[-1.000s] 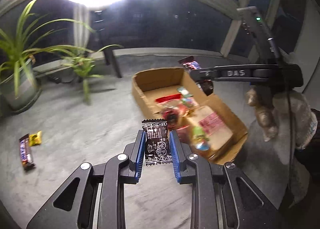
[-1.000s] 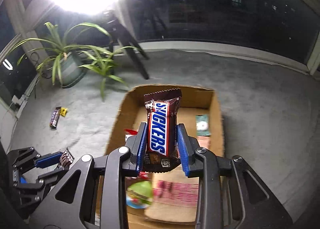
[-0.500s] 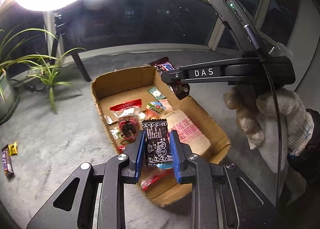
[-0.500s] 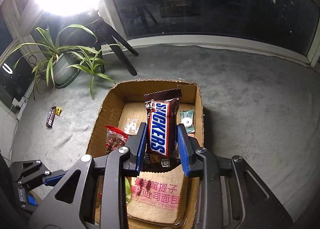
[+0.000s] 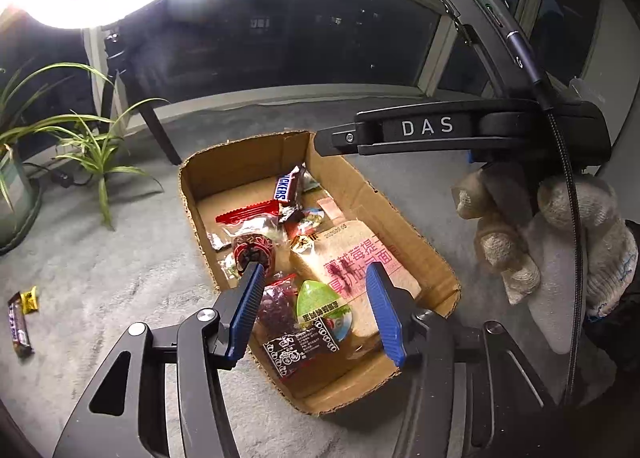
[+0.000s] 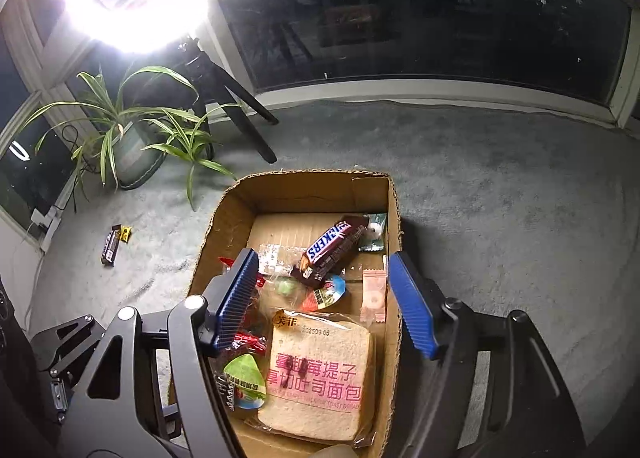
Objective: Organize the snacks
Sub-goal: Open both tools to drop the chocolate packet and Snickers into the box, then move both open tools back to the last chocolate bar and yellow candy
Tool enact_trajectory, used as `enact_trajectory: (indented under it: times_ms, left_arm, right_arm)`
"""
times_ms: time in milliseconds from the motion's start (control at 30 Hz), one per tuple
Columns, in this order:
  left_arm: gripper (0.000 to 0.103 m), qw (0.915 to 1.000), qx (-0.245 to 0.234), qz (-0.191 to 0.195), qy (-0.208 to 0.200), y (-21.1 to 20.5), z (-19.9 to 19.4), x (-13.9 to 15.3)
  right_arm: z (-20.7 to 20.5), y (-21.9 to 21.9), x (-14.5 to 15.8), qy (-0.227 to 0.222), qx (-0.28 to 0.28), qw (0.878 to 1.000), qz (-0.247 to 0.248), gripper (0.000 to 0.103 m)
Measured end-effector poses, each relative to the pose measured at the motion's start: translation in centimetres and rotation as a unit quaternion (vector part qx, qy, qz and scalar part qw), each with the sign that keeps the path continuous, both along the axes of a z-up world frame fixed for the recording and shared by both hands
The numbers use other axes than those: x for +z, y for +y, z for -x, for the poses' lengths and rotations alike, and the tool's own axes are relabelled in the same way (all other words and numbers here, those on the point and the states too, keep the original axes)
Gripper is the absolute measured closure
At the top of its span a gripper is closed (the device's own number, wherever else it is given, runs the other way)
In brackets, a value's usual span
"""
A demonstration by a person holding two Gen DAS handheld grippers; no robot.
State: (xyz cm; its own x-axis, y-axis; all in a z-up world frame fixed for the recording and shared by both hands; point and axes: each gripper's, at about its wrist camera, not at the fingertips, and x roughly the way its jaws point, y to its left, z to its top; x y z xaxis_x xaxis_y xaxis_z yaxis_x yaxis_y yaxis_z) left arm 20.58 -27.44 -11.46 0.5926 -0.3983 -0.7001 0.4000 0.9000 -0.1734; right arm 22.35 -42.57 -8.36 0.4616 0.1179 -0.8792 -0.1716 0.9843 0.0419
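Left tool [image 5: 316,310] was over the near end of the cardboard box [image 5: 404,214], jaws opening, pads clear of everything. Black snack packet [image 5: 298,346] lay loose below and between them, on the snacks at the near end. Right tool [image 6: 324,300] was over mid-box, jaws opening too, nothing gripped. Snickers bar [image 6: 332,244] lay tilted on the pile toward the far end. Bread pack [image 6: 320,374] filled the near right part of the box floor. Box sat on grey carpet [image 6: 500,198], open floor along its right side. Two small bars [image 6: 114,244] lay on the carpet well left of the box; potted plant [image 6: 132,146] and tripod legs [image 6: 244,114] stood beyond the far-left corner.
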Motion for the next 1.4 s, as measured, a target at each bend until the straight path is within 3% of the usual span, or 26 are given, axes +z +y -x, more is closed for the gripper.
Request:
enact_trajectory:
  times_ms: [333,633,867,1067,1400]
  left_arm:
    - [0.051,0.9998,0.015,0.008,-0.003,2.6,0.8,0.5]
    - [0.051,0.9979,0.062,0.018,0.003,8.3,1.9,0.1]
    - [0.051,0.9937,0.111,0.013,0.011,14.6,2.4,-1.2]
    - [0.051,0.9846,0.173,-0.005,0.019,21.3,2.1,-2.5]
    - [0.051,0.9719,0.232,-0.005,0.038,28.5,0.4,-4.4]
  right_arm:
    - [0.9,1.9,0.9,-0.015,-0.003,1.0,-0.007,0.033]
    - [1.9,6.8,0.9,-0.023,0.031,0.999,-0.032,0.033]
    - [2.1,13.6,-0.8,-0.019,0.103,0.994,-0.02,0.033]
    - [1.5,19.5,-2.6,-0.02,0.17,0.985,-0.003,0.033]
    - [0.1,27.9,-7.5,0.03,0.259,0.965,0.016,0.033]
